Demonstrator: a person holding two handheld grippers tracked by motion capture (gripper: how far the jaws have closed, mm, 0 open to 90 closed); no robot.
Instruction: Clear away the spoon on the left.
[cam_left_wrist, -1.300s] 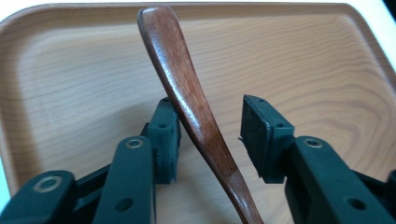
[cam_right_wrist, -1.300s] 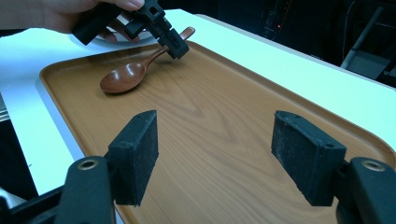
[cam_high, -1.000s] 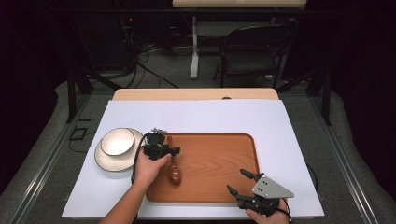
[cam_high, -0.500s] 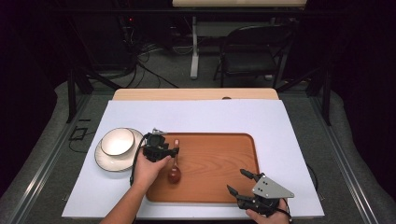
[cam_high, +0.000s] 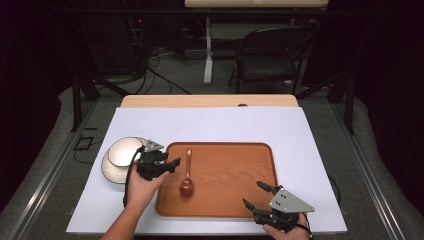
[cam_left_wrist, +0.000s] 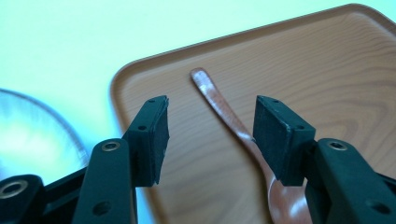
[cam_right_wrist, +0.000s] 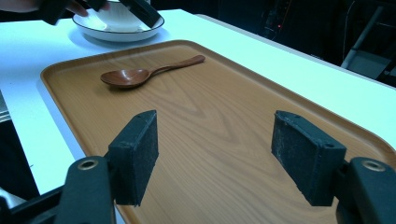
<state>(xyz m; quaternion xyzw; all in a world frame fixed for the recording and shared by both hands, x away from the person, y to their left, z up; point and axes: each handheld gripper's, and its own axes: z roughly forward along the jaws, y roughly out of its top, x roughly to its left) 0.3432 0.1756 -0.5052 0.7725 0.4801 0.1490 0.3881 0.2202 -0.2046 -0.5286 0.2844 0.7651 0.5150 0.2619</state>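
A brown wooden spoon (cam_high: 187, 172) lies on the left part of the wooden tray (cam_high: 235, 170), bowl toward the near edge. My left gripper (cam_high: 167, 165) hovers open over the tray's left rim, just left of the spoon. In the left gripper view the spoon (cam_left_wrist: 233, 126) lies between and beyond the spread jaws, nothing held. My right gripper (cam_high: 256, 195) stands open over the tray's near right corner, empty. From the right gripper view the spoon (cam_right_wrist: 144, 73) rests far across the tray (cam_right_wrist: 224, 126).
A white bowl on a white plate (cam_high: 120, 157) sits left of the tray on the white table cover (cam_high: 210, 122). The bowl and plate (cam_right_wrist: 116, 23) show at the far edge in the right gripper view. A chair and cables stand beyond the table.
My left gripper has let go of the spoon, which now lies on the tray, and has drawn back to the left with its jaws open. The right gripper has not moved.
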